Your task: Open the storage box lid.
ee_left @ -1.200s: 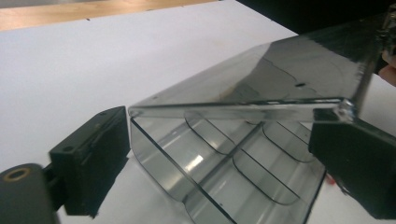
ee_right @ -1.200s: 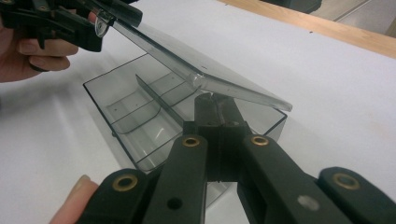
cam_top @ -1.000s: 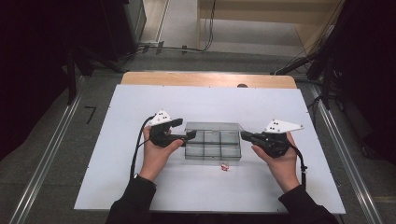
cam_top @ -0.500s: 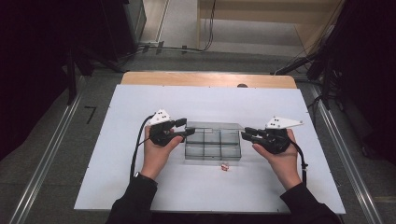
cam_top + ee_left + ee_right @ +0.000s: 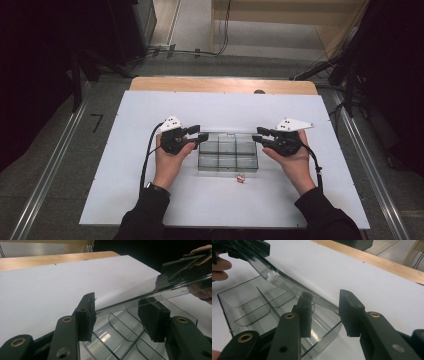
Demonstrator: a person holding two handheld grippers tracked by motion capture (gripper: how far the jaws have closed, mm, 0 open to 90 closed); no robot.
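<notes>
So the clear box (image 5: 228, 156) lies lengthwise between both grippers. Left gripper (image 5: 201, 135) and right gripper (image 5: 258, 135) each straddle its raised lid (image 5: 160, 285), jaws apart, not pinching.

Clear compartment box (image 5: 228, 155), black-jawed left gripper (image 5: 201, 135) and right gripper (image 5: 257, 135), white table sheet (image 5: 225, 107).

Clear plastic box (image 5: 228, 155), shallow and rectangular, split by thin walls into two rows of three compartments (image 5: 218, 161), all of them looking empty. Sits flat near the middle of the white tabletop (image 5: 150, 112), long sides parallel to the front edge. Its clear lid (image 5: 160, 286) is raised and tilted over the back long side; hinged or loose, cannot tell. The lid's glossy surface reflects dark shapes
</notes>
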